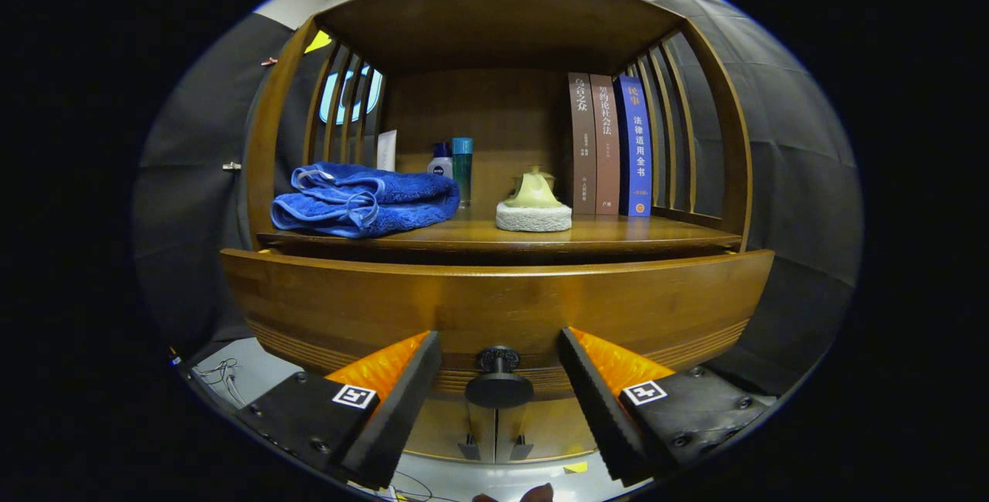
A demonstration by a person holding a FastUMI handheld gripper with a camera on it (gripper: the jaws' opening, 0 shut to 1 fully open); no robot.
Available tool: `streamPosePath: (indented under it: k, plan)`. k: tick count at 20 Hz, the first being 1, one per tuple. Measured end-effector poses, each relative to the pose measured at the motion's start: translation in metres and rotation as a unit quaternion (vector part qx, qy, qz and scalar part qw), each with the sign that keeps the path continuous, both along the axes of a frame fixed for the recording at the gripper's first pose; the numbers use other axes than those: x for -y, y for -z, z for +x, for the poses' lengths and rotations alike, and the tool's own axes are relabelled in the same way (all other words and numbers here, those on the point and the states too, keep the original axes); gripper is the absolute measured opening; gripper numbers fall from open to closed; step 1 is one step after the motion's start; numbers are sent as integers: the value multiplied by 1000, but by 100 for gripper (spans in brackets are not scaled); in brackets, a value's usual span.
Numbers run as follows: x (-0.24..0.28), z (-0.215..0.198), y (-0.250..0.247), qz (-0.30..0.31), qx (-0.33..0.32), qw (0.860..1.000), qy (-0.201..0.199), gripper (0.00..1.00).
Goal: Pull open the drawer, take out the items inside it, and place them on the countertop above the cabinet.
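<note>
A wooden cabinet faces me, its drawer front [494, 305] wide and curved just ahead. A dark round knob [498, 378] sticks out of the drawer's lower middle. My gripper [498, 367] is open, and the knob sits between the two fingertips without either one touching it. The drawer stands slightly out from the cabinet, and its inside is hidden. Above it lies the countertop [618, 233], a wooden shelf surface.
On the countertop lie a folded blue towel [363, 199], two small bottles [452, 166], a yellowish object on a white pad [533, 205] and three upright books [610, 145]. Slatted wooden sides and a wooden top enclose the shelf. Below are cabinet doors [494, 432] and a pale floor with cables.
</note>
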State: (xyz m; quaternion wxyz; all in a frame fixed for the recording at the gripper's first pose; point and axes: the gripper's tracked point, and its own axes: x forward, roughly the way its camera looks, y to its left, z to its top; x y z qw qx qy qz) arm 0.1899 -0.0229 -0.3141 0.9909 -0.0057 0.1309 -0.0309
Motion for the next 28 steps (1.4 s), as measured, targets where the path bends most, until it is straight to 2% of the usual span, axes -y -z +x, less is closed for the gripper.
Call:
streamPosePath:
  k: [7, 13, 15, 19, 24, 28]
  plan:
    - [2, 31, 7, 16, -16, 1000, 5, 100]
    - [-3, 32, 11, 16, -21, 1000, 5, 99]
    - [-7, 22, 5, 22, -22, 999, -5, 100]
    - [-9, -15, -54, 38, 16, 999, -11, 99]
    - [-23, -69, -134, 33, 46, 998, -33, 99]
    - [-33, -115, -178, 13, 60, 997, -55, 99]
